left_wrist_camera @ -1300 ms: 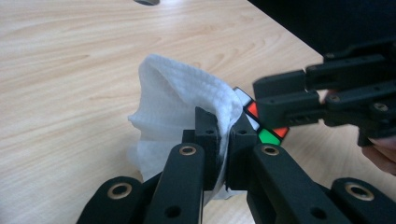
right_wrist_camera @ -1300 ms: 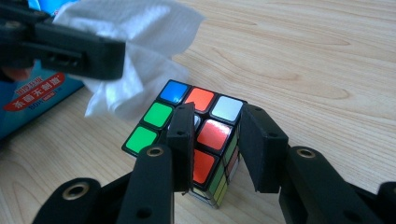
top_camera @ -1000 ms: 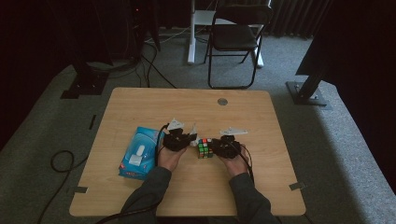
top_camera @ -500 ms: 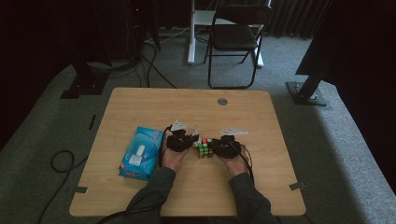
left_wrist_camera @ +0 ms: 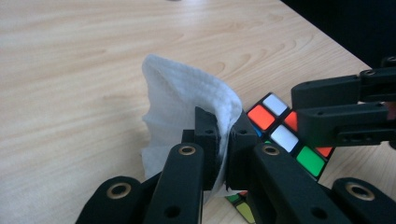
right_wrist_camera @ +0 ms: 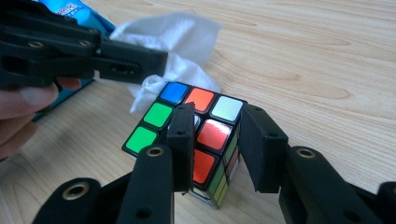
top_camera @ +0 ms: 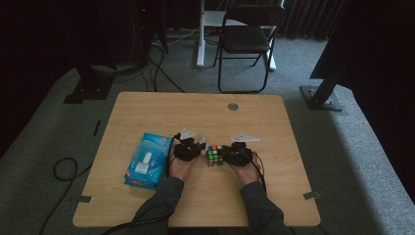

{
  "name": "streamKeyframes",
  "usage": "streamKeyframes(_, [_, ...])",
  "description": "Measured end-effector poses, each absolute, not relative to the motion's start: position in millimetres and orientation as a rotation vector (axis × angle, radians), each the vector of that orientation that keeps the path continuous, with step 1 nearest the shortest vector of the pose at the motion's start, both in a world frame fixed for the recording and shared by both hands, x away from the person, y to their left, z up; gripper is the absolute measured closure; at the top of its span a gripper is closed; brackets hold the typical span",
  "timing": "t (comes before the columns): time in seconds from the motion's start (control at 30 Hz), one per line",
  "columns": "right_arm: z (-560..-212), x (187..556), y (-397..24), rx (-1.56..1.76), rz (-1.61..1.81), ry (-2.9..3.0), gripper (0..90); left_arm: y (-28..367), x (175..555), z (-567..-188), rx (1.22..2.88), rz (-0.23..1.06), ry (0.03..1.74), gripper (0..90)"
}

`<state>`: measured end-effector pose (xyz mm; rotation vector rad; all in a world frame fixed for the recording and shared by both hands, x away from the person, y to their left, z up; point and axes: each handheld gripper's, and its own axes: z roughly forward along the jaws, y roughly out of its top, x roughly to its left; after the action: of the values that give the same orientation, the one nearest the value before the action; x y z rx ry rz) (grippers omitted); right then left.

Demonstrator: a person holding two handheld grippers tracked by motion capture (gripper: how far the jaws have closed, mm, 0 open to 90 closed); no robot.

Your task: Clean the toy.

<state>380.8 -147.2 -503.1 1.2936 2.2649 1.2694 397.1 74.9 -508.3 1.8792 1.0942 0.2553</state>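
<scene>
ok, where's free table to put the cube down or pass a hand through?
Free: the far half of the table around the round grommet, and the right side beyond the right gripper. Crowded: the near middle, where the left gripper pinches a white wipe against the cube, with the blue wipes pack just left.

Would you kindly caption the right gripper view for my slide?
Right gripper clamps a puzzle cube while the left gripper brings a white wipe.

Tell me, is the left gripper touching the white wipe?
Touching. The left gripper view shows the left gripper with its jaws pinched on a fold of the white wipe.
</scene>
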Motion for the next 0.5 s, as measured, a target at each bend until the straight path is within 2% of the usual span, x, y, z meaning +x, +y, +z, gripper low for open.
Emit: streamKeyframes(0.5, [-503.3, 380.7, -147.4, 1.297, 1.271, 2.264, 66.2, 72.0, 395.4, -514.2, 1.894, 0.253, 1.11, 86.4])
